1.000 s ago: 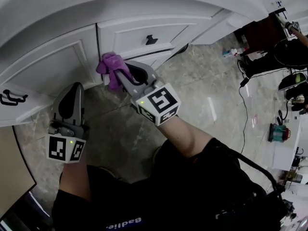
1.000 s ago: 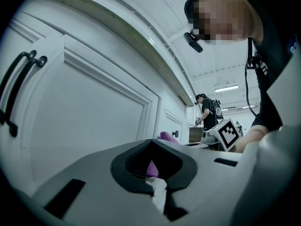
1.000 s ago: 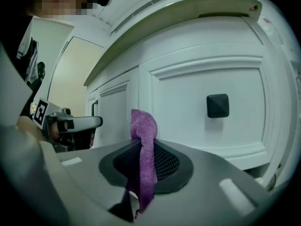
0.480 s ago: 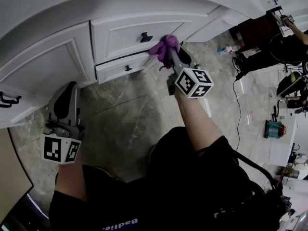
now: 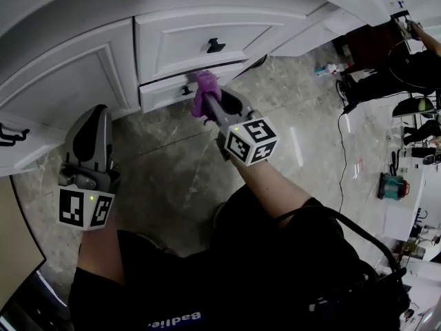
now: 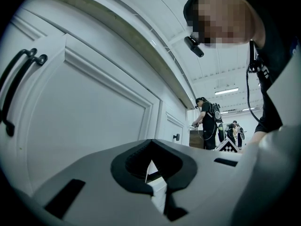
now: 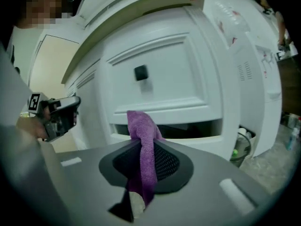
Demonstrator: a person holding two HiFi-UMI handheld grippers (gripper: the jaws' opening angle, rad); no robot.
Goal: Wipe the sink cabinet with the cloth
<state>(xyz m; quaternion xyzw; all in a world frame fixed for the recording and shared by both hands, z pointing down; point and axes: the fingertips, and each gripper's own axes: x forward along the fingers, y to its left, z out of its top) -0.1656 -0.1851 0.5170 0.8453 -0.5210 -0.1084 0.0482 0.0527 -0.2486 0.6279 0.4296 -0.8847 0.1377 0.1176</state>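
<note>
A purple cloth (image 5: 204, 90) (image 7: 142, 145) is pinched in my right gripper (image 5: 210, 102), which is shut on it. The cloth's tip rests against the lower drawer front of the white sink cabinet (image 5: 172, 43), just below the upper drawer with its black knob (image 5: 216, 45) (image 7: 140, 73). My left gripper (image 5: 89, 140) hangs low at the left near the cabinet door (image 6: 89, 126); its jaws are shut with nothing between them (image 6: 153, 182).
A black door handle (image 6: 14, 86) sits on the cabinet door at the left. The marble-look floor (image 5: 172, 178) spreads below. Other people (image 6: 207, 121) stand farther off on the right, among cables and gear (image 5: 396, 185).
My right gripper with the cloth swept right along the drawers, then came back left and down to the lower drawer front. The left gripper stayed nearly still.
</note>
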